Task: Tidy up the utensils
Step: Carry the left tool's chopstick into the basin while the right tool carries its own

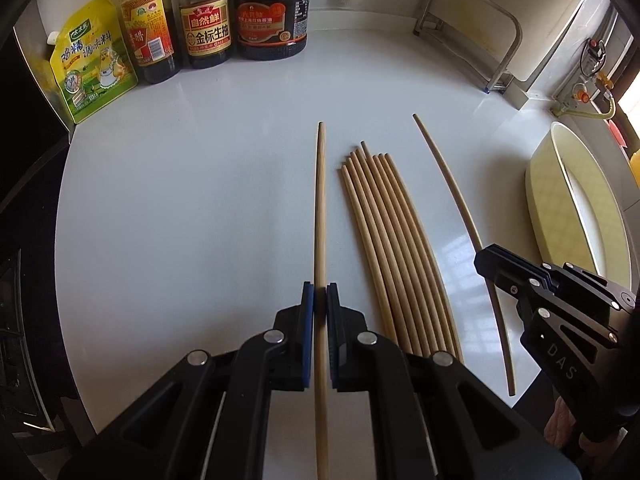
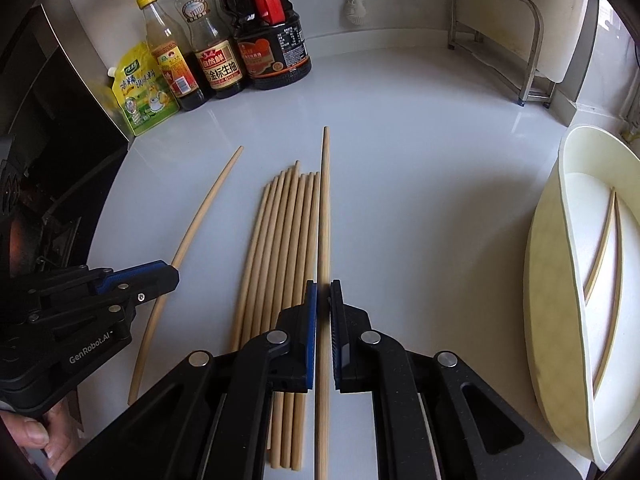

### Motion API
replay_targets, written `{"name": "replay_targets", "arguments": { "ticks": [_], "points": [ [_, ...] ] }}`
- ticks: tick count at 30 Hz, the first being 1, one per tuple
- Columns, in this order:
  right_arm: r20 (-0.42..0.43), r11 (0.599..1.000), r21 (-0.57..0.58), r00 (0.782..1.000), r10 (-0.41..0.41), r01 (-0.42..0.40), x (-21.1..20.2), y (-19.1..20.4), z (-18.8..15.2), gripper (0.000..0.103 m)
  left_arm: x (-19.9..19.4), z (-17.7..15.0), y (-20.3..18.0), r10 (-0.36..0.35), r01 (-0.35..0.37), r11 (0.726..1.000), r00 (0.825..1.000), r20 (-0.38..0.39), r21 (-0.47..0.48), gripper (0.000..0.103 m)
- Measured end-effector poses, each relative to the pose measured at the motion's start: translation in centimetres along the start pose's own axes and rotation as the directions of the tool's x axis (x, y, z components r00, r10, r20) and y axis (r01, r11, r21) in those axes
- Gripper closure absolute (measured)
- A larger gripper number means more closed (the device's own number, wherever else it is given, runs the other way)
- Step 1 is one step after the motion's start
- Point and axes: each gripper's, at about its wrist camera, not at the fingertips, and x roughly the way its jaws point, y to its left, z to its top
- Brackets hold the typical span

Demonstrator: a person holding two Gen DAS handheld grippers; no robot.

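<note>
White countertop [image 1: 200, 200] bearing, at its right edge, a cream oval plastic tray [image 2: 560, 280] with two pale wooden chopsticks [image 2: 608, 240] lying inside it. At the centre of the counter, a bundle of loose pale wooden chopsticks [image 1: 384, 240] lies side by side, long axes running from the near edge toward the sauce bottles [image 1: 204, 28] at the back wall, tapered tips pointing away. The black left gripper with blue pads [image 1: 320, 296] is clenched on a single wooden chopstick [image 1: 320, 200] left of the bundle, which passes between the fingers with its tip pointing away. The black right gripper with blue pads [image 2: 323, 292] likewise clamps another single wooden chopstick [image 2: 325, 208] just right of the bundle, parallel to it.
</note>
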Motion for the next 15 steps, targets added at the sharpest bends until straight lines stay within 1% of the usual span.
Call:
{"name": "replay_targets", "arguments": {
  "ticks": [4, 9, 12, 15],
  "points": [
    [0.023, 0.999, 0.034, 0.999, 0.025, -0.025, -2.0, -0.3, 0.1, 0.097, -2.0, 0.6, -1.0, -0.008, 0.007, 0.999, 1.000, 0.028, 0.035, 0.096],
    [0.074, 0.996, 0.086, 0.997, 0.008, -0.015, -5.4, -2.2, -0.3, 0.097, -4.0, 2.0, -3.8, -0.040, 0.032, 0.994, 0.996, 0.077, 0.100, 0.096],
    [0.107, 0.990, 0.139, 0.994, -0.028, 0.013, -7.7, -4.8, -0.8, 0.097, -4.5, 3.2, -6.5, -0.070, 0.055, 0.987, 0.993, 0.097, 0.149, 0.096],
    [0.140, 0.979, 0.197, 0.987, -0.077, 0.048, -10.0, -7.8, -1.1, 0.097, -4.7, 4.3, -9.8, -0.110, 0.085, 0.974, 0.988, 0.107, 0.212, 0.096]
  ]
}}
